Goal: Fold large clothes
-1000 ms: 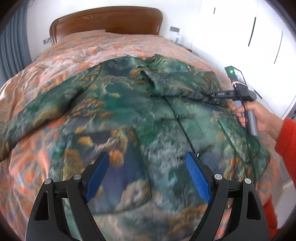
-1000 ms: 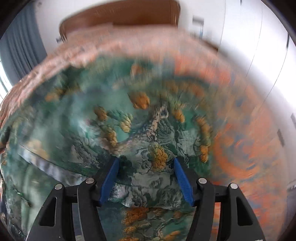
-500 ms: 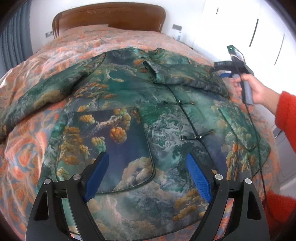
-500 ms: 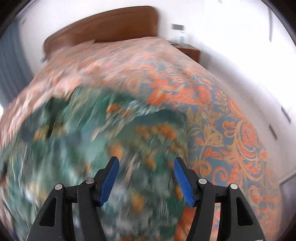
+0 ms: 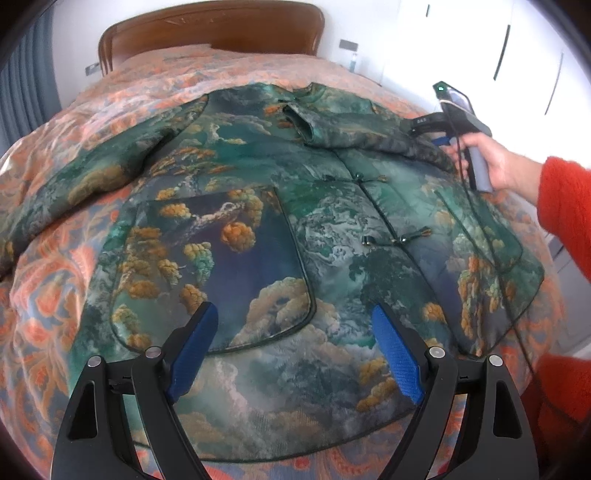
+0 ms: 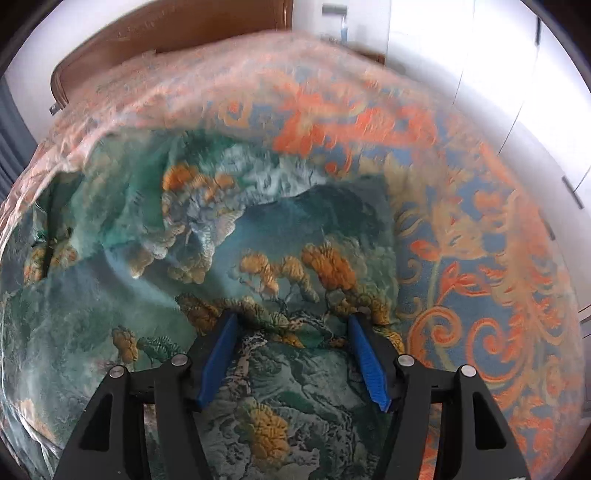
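The green jacket point(image 5: 280, 229) fills the frame's centre on the bed point(image 5: 48, 325) — left gripper point(image 5: 291, 314) spread above its hem, right gripper point(image 6: 293, 317) spread over a sleeve point(image 6: 295, 266).

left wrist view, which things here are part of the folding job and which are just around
Part of the job:
green patterned jacket
left gripper
right gripper

Just around:
orange floral bedspread
wooden headboard
white wardrobe doors

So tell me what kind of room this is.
A bedroom, most likely: a bed with a wooden headboard, an orange patterned bedspread under the green jacket, and white wardrobe doors alongside.
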A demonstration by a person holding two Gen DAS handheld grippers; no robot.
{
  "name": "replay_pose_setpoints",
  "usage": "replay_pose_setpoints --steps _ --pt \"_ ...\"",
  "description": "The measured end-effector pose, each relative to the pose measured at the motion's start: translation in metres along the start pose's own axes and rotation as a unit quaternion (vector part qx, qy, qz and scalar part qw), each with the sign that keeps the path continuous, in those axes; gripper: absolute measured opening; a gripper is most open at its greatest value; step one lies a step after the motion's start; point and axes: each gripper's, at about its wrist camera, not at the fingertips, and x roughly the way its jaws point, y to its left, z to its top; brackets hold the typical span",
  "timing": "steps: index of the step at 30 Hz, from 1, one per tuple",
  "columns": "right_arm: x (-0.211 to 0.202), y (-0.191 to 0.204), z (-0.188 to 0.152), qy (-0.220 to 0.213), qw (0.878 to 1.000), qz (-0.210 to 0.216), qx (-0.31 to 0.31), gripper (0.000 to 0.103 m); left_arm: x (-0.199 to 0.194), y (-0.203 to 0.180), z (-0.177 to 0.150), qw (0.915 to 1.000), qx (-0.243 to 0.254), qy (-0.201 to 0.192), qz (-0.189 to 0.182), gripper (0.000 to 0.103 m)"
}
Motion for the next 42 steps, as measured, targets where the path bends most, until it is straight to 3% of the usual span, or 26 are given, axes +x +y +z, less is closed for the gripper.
replay_pose_setpoints --steps 7,15,21,24,27,34,42 --pt "-0.101 0.018 -0.054 -0.130 0.991 0.014 -0.008 0.064 -0.023 0.008 -0.002 0.9994 -0.010 -0.023 0.021 0.092" --pt "-0.197 0.040 -0.178 -0.168 0.983 0.042 -0.056 0.065 -0.046 0.010 -0.017 0.9978 0.003 -0.038 0.055 0.096" --pt "-0.255 0.072 -0.272 -0.212 0.974 0.027 -0.075 0.080 -0.052 0.013 -0.030 0.9980 0.004 -0.036 0.053 0.096" --pt "-0.270 0.081 -0.303 -0.219 0.974 0.031 -0.045 0.081 -0.053 0.013 -0.033 0.9978 0.006 -0.035 0.056 0.096" --pt "-0.272 0.089 -0.319 -0.213 0.976 0.034 -0.028 0.081 -0.055 0.014 -0.033 0.9972 0.004 -0.040 0.063 0.096" --pt "-0.266 0.116 -0.340 -0.185 0.979 0.044 -0.067 0.081 -0.061 0.026 -0.035 0.9952 -0.009 -0.048 0.084 0.097" --pt "-0.271 0.136 -0.355 -0.191 0.976 0.047 -0.090 0.081 -0.056 0.045 -0.035 0.9937 -0.032 -0.037 0.101 0.098"
